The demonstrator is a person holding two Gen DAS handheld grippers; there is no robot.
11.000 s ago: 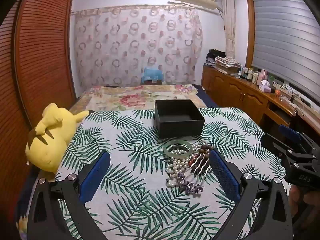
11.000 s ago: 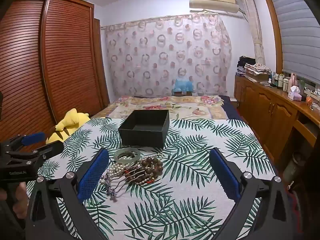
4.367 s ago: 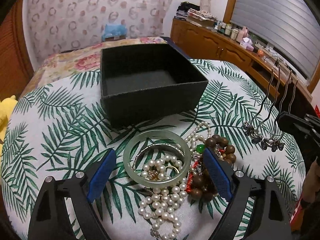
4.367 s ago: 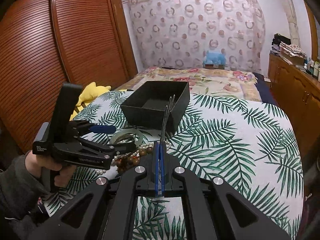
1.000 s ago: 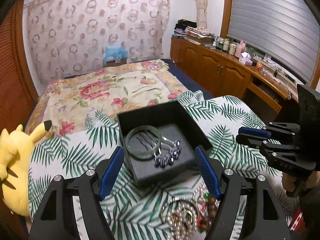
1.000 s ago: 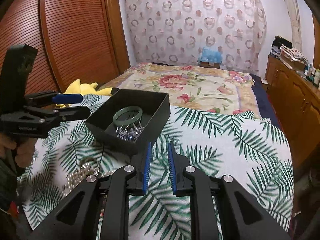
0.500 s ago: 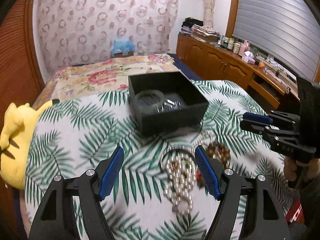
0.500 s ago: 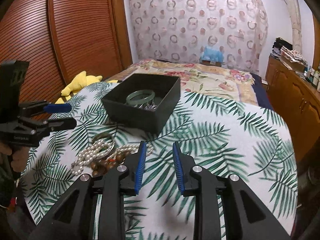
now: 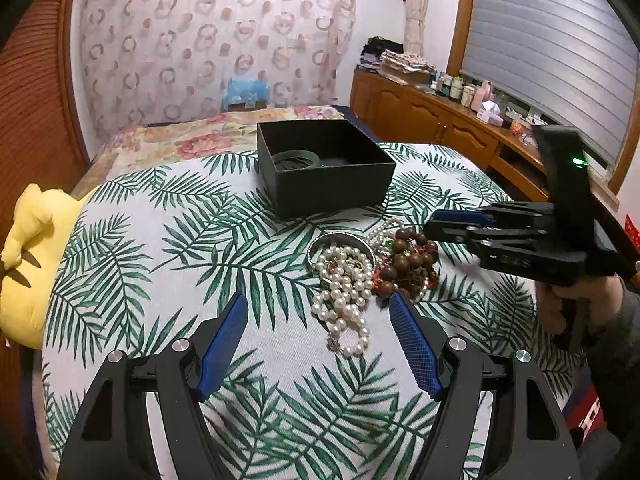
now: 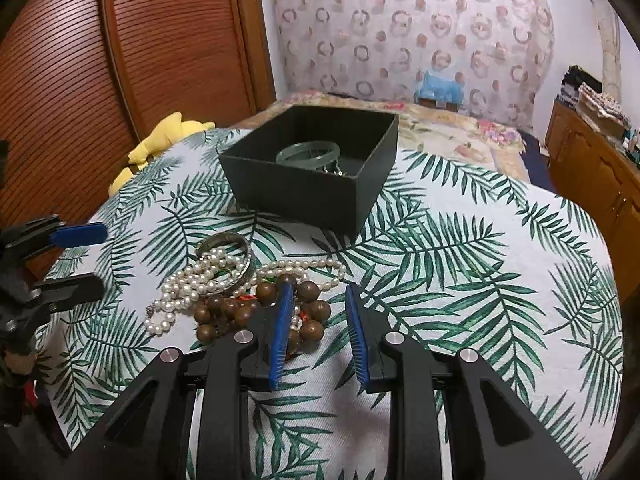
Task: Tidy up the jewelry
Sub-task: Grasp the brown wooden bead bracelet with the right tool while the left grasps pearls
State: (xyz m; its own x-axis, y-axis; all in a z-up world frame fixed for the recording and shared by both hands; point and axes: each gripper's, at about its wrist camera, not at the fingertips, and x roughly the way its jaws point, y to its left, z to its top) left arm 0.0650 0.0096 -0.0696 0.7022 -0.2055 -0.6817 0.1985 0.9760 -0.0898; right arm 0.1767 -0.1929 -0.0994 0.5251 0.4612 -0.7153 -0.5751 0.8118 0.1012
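Note:
A black open box [image 9: 326,168] [image 10: 316,168] stands on the palm-leaf cloth and holds a green bangle [image 10: 308,151] [image 9: 295,157] and hair pins. In front of it lies a heap: a pearl necklace [image 9: 344,300] [image 10: 192,276], a silver bangle [image 10: 229,258] [image 9: 340,237] and brown wooden beads [image 9: 404,260] [image 10: 256,308]. My left gripper [image 9: 318,320] is open and empty, just short of the pearls. My right gripper [image 10: 318,304] is partly open and empty, its left finger over the wooden beads; it also shows in the left wrist view [image 9: 452,226].
A yellow plush toy [image 9: 28,256] [image 10: 160,140] lies at the table's left edge. A flowered bed [image 9: 200,136] lies behind the table. A wooden sideboard [image 9: 448,124] runs along the right wall and a slatted wardrobe [image 10: 140,48] stands at the left.
Both grippers have moved down and in toward the heap. The right gripper has opened wider and now sits over the wooden beads. The left stays open.

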